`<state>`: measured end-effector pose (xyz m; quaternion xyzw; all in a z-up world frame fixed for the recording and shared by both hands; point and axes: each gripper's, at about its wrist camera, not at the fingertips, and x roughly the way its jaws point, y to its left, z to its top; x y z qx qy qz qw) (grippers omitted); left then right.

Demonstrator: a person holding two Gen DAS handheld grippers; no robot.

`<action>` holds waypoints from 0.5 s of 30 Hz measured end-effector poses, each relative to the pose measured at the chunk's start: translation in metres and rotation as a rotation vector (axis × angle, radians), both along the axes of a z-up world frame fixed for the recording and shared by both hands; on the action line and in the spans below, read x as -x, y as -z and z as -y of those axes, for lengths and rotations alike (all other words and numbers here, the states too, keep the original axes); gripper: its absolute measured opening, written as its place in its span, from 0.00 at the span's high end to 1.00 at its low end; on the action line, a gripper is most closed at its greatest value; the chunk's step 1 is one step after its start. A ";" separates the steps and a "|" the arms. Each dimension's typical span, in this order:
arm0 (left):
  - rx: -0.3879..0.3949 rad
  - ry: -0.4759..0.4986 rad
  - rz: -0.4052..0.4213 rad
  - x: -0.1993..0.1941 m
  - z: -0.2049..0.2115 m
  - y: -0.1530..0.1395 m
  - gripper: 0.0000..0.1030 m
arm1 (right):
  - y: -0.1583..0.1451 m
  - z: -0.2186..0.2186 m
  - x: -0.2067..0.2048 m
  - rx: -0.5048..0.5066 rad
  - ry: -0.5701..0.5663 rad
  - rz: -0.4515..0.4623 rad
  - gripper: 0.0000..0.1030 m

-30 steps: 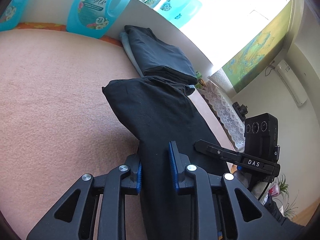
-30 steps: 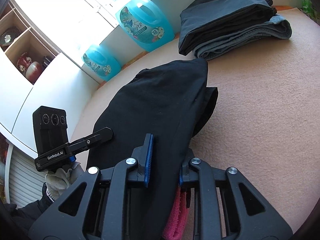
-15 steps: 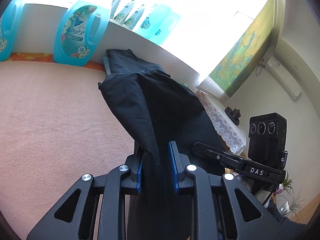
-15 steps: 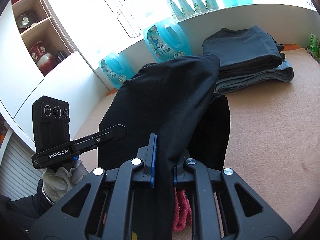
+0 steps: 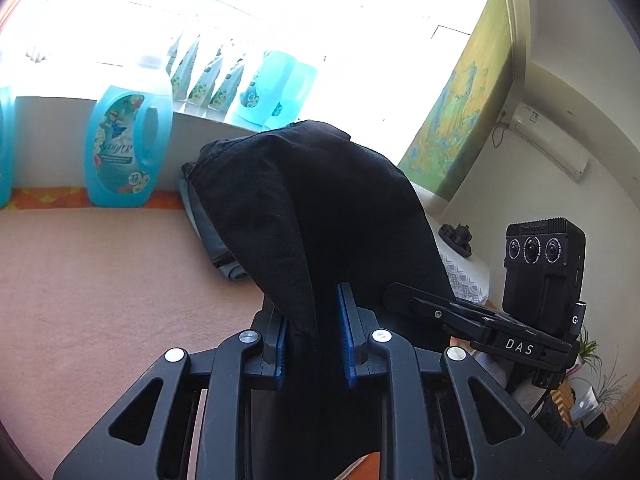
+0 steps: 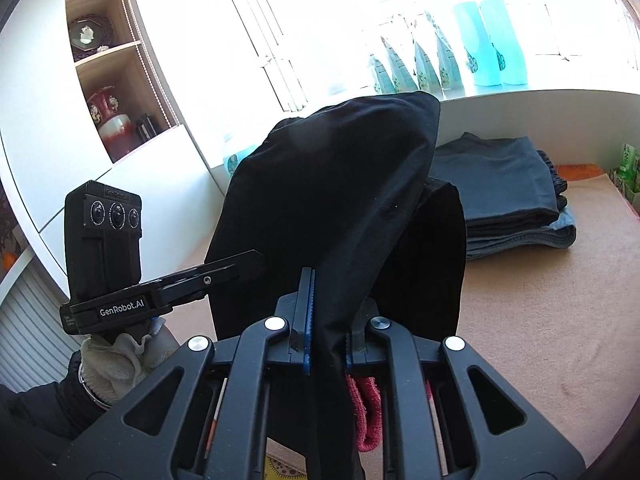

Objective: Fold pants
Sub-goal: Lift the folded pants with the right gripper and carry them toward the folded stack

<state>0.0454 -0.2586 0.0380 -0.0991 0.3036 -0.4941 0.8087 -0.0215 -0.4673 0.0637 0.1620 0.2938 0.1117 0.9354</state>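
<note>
- Pants (image 5: 320, 216), black and soft, hang in the air between my two grippers; each gripper pinches a fold of the cloth, and the rest drapes forward and down over the fingers toward the pinkish carpet (image 5: 100, 280).
- My left gripper (image 5: 312, 340) has its blue pads (image 5: 343, 336) drawn narrow with a bunch of fabric squeezed between them; the cloth rises to twelve o'clock of the jaws and falls away toward one o'clock.
- My right gripper (image 6: 326, 320) is likewise pinched onto the fabric, which runs straight through the slot, with a flap of a second layer hanging at two o'clock.
- In the right wrist view my left gripper shows at nine o'clock, carried by a hand in a pale glove (image 6: 120, 360).
- I judge the cloth limp and fairly light: it sags between the two holds and keeps no shape of its own (so it should fold wherever I lay it, not where I wish).
- The weave looks matte, not slick, so I judge a narrow pinch enough; a seam or hem would be the surer hold, since a single layer could creep out.
- I cannot tell which part I hold, waistband or leg ends.
- A stack of folded dark trousers (image 6: 508, 200) lies on the carpet at two o'clock in the right view, with blue detergent bottles (image 5: 124, 148) along the low wall behind.
</note>
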 end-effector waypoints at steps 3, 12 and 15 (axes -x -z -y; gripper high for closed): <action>0.001 0.001 0.042 -0.002 0.010 -0.016 0.81 | -0.015 0.007 -0.007 0.014 0.011 0.026 0.88; -0.002 0.004 0.122 -0.030 0.052 -0.043 0.81 | -0.044 0.042 -0.048 0.080 0.047 0.064 0.88; -0.008 0.004 0.132 -0.047 0.070 -0.048 0.81 | -0.048 0.055 -0.068 0.114 0.056 0.063 0.88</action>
